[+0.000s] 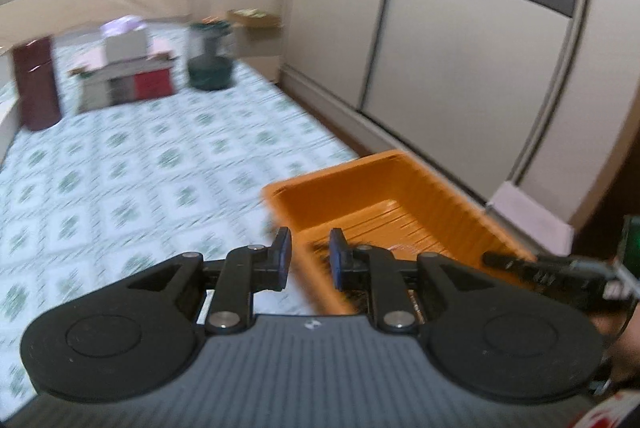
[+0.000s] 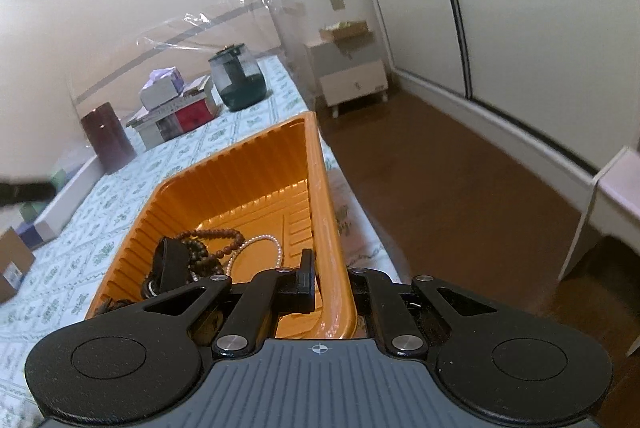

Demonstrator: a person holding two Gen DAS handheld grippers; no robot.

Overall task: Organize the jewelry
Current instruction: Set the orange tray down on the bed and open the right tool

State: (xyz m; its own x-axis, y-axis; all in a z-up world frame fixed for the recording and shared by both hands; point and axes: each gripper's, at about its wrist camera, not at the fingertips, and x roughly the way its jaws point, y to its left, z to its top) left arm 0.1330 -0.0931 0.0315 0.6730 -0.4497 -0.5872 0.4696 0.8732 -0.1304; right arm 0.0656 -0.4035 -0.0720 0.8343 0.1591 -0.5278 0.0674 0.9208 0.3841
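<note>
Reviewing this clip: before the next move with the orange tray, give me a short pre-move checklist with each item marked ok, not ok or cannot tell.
1. Right gripper clamped on the orange tray rim: ok, a finger sits on each side of the wall.
2. Left gripper free: ok, jaws apart, nothing between them.
3. Jewelry inside tray: ok, brown bead bracelet and pearl bracelet lie on its floor.
4. Tray resting flat on the patterned tablecloth: cannot tell.
5. Tray away from table edge: not ok, its right rim runs near the edge.
</note>
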